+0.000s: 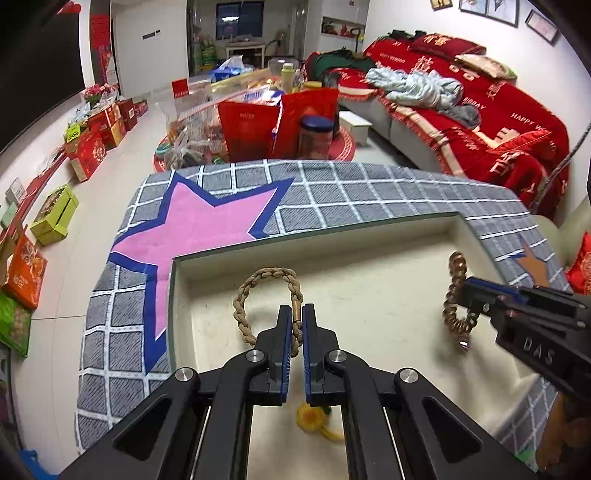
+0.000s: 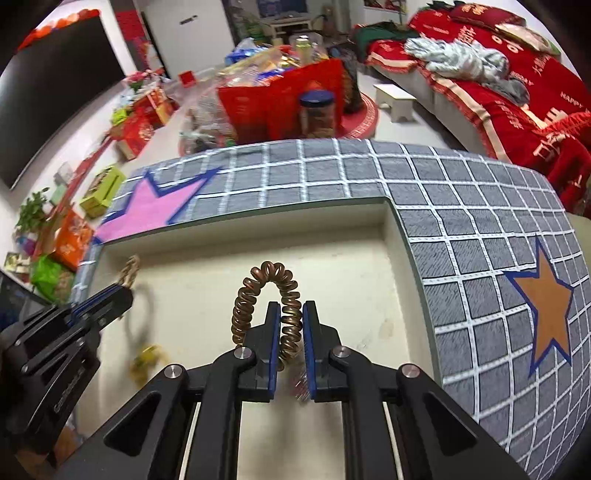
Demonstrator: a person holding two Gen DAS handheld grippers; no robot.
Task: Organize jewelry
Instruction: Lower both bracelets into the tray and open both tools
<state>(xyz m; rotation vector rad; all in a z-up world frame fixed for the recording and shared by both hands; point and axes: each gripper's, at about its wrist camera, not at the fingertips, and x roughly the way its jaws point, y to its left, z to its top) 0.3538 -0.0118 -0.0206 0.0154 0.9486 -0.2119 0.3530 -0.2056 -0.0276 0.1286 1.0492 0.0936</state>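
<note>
Bracelets: braided one [image 1: 269, 295] pinched in my left gripper [image 1: 296, 321], coil one [image 2: 267, 299] in my right gripper [image 2: 291, 325], both above the tray [image 1: 369, 273] (thin grips). Risk: either slips out mid-carry.

A home living room, dressed for a celebration

A long sofa [image 1: 461, 122] draped in red covers with printed lettering is seen beyond the far right corner of the surface [image 1: 369, 192], which is covered by a grey checked cloth with star patches. Framed pictures [image 1: 502, 11] are hung on the wall above the sofa, and a dark television screen [image 2: 55, 96] is mounted on the opposite wall. Red gift boxes [image 1: 92, 147] are lined along the tiled floor below it, and red bags [image 1: 251, 129] and packaged snacks are piled on a low table past the far edge of the surface.
</note>
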